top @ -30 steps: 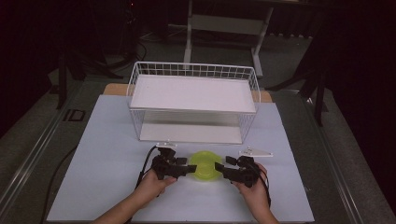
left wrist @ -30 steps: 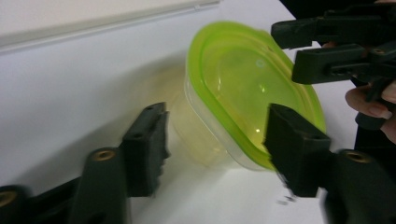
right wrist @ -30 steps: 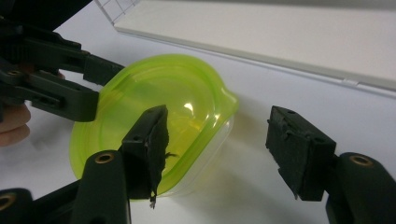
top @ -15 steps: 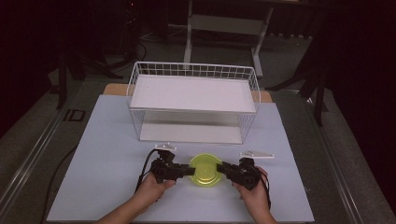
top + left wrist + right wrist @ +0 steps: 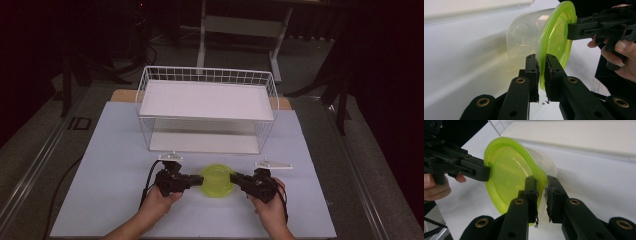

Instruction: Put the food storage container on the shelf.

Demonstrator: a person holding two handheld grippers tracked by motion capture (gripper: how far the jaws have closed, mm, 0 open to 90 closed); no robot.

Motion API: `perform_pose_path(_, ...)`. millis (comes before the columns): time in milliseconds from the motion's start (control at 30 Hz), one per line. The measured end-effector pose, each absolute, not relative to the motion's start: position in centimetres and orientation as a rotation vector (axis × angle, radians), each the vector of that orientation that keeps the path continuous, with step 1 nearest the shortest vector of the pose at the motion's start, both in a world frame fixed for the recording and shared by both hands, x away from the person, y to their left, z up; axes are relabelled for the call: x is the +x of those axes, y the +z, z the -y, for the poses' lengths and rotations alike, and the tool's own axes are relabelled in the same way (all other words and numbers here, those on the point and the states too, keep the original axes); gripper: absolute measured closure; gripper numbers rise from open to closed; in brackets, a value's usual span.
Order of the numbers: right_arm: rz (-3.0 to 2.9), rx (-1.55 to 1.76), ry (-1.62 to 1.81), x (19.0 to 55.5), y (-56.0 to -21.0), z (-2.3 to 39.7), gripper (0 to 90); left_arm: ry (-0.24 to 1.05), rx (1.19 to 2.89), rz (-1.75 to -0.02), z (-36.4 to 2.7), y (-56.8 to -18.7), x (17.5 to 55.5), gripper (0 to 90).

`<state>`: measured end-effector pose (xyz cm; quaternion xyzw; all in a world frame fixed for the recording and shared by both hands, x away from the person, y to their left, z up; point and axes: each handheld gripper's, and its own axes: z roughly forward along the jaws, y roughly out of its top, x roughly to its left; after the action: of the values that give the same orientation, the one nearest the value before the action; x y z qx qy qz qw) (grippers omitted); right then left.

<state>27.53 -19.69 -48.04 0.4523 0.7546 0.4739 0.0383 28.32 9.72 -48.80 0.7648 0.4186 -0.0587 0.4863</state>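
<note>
High view: both claws have just been closing. A second ago they stood off to either side of the lidded container (image 5: 217, 180); now the left claw (image 5: 198, 179) and the right claw (image 5: 236, 178) have come in to meet its rim from opposite sides. The left gripper view bears this out: its pads clench the green lid (image 5: 556, 37) at the edge, with the clear tub (image 5: 524, 40) beyond. In the right gripper view the jaws likewise pinch the lid's rim (image 5: 537, 180). The container sits near the front edge of the desk (image 5: 100, 165), about midway along it, well clear of the wire rack (image 5: 207, 107) behind.

With a grip on both sides, I judge the grasp made and the container ready to be lifted, perhaps toward the rack.

Count: one container with one lid, one two-level rack, two claws, two hands.
</note>
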Motion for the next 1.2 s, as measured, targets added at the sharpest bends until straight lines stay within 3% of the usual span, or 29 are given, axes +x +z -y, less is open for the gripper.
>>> perform_pose_path(367,-2.257,1.370,1.509,30.2,-46.0,18.3,80.0,-0.070,1.786,-1.010,-11.3,-46.9,30.4,83.2)
perform_pose_path(1200,-2.142,1.449,1.427,35.8,-48.1,14.9,79.5,0.104,1.750,-1.154,-11.9,-48.9,35.4,82.0)
